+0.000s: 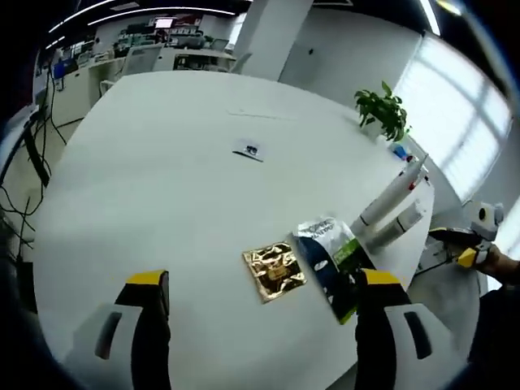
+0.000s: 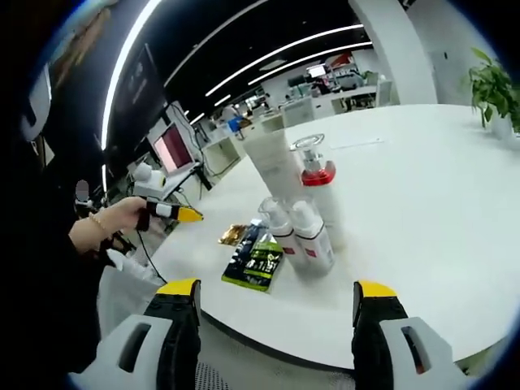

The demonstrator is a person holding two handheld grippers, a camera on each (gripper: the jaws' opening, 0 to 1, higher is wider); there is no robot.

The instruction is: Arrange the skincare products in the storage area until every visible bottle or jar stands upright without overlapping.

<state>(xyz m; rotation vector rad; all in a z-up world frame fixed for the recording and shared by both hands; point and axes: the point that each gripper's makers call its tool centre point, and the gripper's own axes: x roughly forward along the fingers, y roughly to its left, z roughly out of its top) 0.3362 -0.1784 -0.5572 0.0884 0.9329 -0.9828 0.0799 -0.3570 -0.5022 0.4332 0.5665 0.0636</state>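
A group of white skincare bottles stands on the white table [image 2: 422,187]: a tall tube [image 2: 272,158], a pump bottle with a red collar [image 2: 315,175] and two small bottles [image 2: 294,231] in front. They look upright in the right gripper view; the left gripper view shows the same bottles [image 1: 390,207] near the table's right edge. A dark and green packet [image 1: 333,266] and a gold sachet [image 1: 275,272] lie flat beside them. My left gripper [image 1: 264,280] is open above the table near the sachet. My right gripper [image 2: 276,291] is open off the table's edge, short of the bottles.
A potted plant [image 1: 382,110] stands at the far right of the table, and a small card [image 1: 248,150] lies mid-table. A hand [image 2: 114,221] holds the left gripper [image 2: 175,213]. Desks and monitors fill the room behind.
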